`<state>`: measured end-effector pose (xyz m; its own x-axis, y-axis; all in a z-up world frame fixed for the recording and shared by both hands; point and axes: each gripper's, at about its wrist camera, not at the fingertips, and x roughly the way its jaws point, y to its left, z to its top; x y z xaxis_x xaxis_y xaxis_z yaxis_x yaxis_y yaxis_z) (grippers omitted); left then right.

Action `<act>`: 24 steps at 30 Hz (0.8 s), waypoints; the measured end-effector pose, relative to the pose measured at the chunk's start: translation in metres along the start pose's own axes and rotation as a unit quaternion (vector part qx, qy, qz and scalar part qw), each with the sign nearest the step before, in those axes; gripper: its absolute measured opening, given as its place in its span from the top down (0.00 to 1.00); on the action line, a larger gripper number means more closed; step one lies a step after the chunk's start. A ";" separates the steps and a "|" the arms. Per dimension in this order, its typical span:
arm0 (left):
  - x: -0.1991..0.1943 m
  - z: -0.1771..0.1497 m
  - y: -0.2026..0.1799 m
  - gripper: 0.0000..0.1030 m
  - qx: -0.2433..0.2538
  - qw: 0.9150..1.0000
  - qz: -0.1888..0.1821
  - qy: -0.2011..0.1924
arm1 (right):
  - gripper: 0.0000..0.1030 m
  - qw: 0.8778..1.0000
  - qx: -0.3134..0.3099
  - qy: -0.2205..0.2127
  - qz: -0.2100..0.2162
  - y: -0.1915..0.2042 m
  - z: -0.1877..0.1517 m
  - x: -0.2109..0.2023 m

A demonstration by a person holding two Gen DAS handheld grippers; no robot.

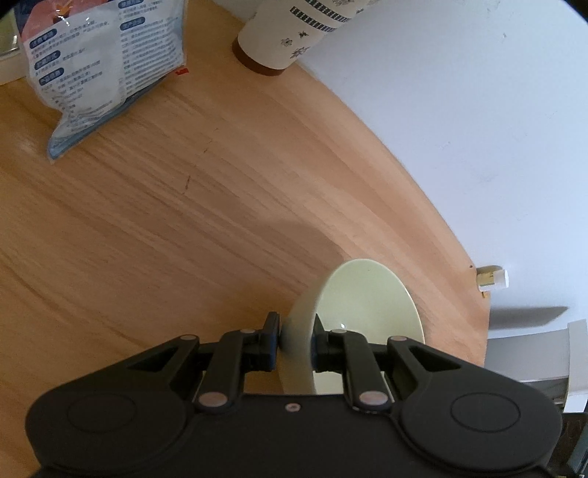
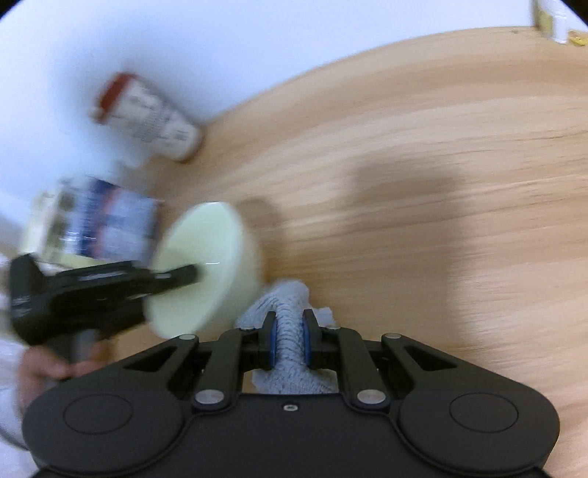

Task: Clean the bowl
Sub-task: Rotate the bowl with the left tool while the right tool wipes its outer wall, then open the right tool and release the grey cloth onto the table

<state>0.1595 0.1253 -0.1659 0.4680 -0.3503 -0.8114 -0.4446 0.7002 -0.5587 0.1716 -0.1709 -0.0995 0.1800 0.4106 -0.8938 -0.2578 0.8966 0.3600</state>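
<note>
The left gripper (image 1: 296, 340) has its fingers clenched on the wall of the pale green bowl (image 1: 367, 305), one finger outside and the other inside the rim, holding it tipped on its side above the wooden counter (image 1: 165, 206). The right gripper (image 2: 288, 336) pinches a bunched grey-white cloth (image 2: 284, 323) between its blue-padded fingers, just beside the bowl's lower edge (the right wrist view is blurred, so I cannot tell whether they touch). Farther back on the counter stand a printed plastic pouch (image 1: 95, 62) and a patterned paper cup (image 1: 290, 33).
</note>
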 end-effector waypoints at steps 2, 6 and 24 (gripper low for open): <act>0.000 0.001 -0.001 0.86 0.007 1.000 0.002 0.000 | 0.82 1.000 -0.025 0.009 -0.008 0.006 0.003 0.005; 0.001 0.003 -0.001 0.86 0.022 1.000 0.010 0.004 | 0.54 0.991 -0.124 0.033 -0.023 0.027 0.008 0.009; 0.001 0.006 -0.001 0.86 0.076 0.996 0.017 0.038 | 0.46 0.596 -0.788 0.152 -0.003 0.081 -0.029 -0.002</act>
<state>0.1648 0.1282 -0.1650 0.3930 -0.3662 -0.8434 -0.3359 0.7967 -0.5024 0.1231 -0.1039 -0.0763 0.0665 0.1443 -0.9873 -0.8728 -0.4711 -0.1276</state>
